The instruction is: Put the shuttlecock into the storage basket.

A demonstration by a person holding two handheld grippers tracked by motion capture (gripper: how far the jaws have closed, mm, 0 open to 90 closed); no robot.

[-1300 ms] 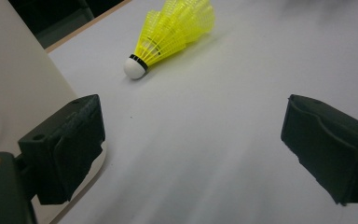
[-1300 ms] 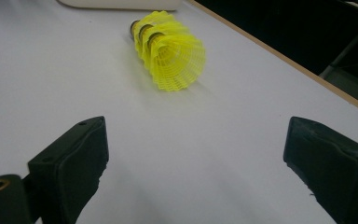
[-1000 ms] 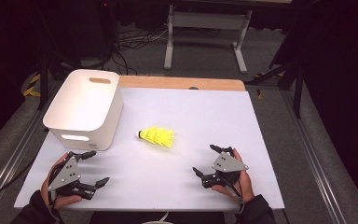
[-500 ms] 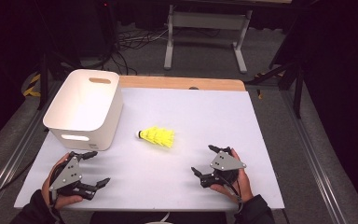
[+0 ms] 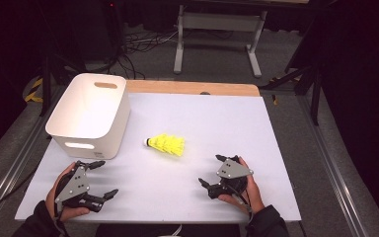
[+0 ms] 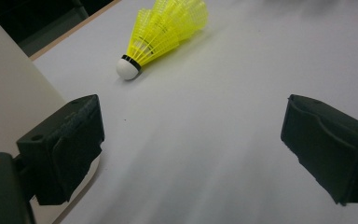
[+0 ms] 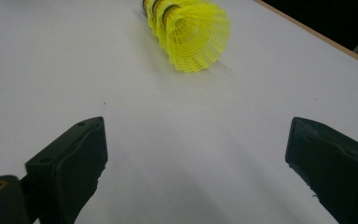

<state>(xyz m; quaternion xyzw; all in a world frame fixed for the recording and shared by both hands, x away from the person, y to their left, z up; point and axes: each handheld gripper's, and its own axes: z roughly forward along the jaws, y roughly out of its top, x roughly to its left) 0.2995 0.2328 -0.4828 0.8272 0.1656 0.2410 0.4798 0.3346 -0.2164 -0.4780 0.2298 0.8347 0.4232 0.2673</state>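
Left gripper (image 5: pixel 100 178): nearest us at about 7 o'clock on the table; we see its jaws spread wide with only bare tabletop between them, holding nothing. A hand (image 5: pixel 59 197) grips it from behind.
Right gripper (image 5: pixel 215 170): at about 5 o'clock, jaws likewise wide apart and empty, held in the other hand (image 5: pixel 242 190); a grey three-cornered plate tops it.
Jaws' make: black, blocky, with matte, faintly grained pads, as we see in both gripper views.
Shuttlecock (image 5: pixel 166 144): lies on its side near the table's middle, ahead of and between the two grippers, apart from both. Its white rounded head points to 9 o'clock, toward the bin; its skirt flares to 3 o'clock.
Shuttlecock's make: bright yellow plastic mesh skirt, a dark band behind the smooth white head (image 6: pixel 128 68).
Bin (image 5: pixel 91 114): at about 10 o'clock, just beyond the left gripper and just left of the shuttlecock. White, smooth, round-cornered, with slot handles in its near and far walls. What we see of its inside is bare white.
Table (image 5: pixel 227 123): a flat matte white sheet, with a strip of pale wood along the far edge at 12 o'clock.
Room: dark beyond the table; grey floor, loose cables (image 5: pixel 138 47) and a light metal stand (image 5: pixel 217 29) at 12 o'clock.
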